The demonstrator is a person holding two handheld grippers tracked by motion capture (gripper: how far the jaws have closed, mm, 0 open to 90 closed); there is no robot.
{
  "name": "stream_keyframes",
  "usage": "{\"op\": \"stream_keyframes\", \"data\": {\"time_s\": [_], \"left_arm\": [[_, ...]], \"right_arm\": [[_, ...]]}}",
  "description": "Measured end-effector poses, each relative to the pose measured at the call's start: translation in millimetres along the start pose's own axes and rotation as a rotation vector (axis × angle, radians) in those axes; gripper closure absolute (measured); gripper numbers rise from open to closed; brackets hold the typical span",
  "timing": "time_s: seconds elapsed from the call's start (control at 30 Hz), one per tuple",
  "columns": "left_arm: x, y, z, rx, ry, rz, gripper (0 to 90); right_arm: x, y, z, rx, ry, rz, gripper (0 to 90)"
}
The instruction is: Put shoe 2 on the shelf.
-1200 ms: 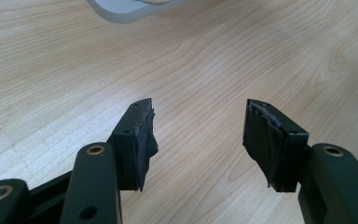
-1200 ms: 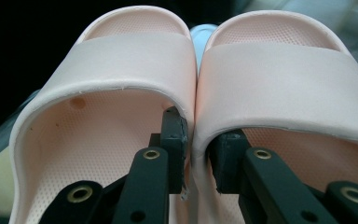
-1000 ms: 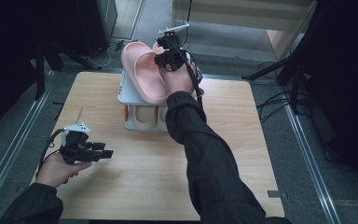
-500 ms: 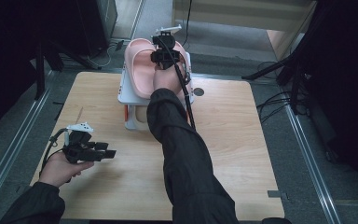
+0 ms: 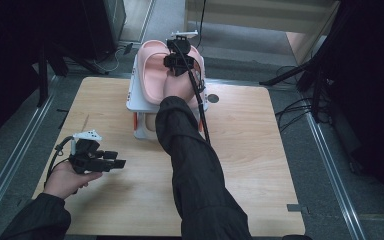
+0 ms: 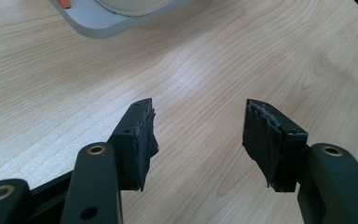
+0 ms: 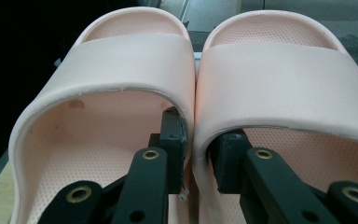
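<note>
2 pink slippers (image 7: 191, 93) atop white rack (image 5: 136, 102); right gripper (image 7: 197, 140) pinching their inner walls; left gripper (image 6: 198, 135) agape, empty.

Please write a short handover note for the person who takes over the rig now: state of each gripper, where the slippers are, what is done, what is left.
Right gripper: one of its fingers sits inside each pink slipper, pinching the two touching inner walls of the straps together. Shut on both.
Left gripper: open, holding nothing, over bare table at the near left.
Left slipper and right slipper lie side by side on the white rack at the far edge.
Done: pair gripped.
Left: probably lift the pair off or settle it, then release.
</note>
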State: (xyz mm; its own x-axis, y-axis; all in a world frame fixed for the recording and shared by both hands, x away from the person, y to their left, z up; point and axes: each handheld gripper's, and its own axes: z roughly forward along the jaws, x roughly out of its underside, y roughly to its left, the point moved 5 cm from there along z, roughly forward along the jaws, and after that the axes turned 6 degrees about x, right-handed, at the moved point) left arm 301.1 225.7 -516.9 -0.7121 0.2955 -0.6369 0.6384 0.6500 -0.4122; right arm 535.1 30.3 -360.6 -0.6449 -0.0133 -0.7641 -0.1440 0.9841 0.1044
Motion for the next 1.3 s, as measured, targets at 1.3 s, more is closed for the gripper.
{"op": "stream_keyframes", "data": {"time_s": [1.3], "left_arm": [[-0.9,2.1,3.5,0.002,0.016,0.004,43.0]], "right_arm": [[14.5,-8.0,-20.4,-0.128,-0.014,-0.03,57.2]]}}
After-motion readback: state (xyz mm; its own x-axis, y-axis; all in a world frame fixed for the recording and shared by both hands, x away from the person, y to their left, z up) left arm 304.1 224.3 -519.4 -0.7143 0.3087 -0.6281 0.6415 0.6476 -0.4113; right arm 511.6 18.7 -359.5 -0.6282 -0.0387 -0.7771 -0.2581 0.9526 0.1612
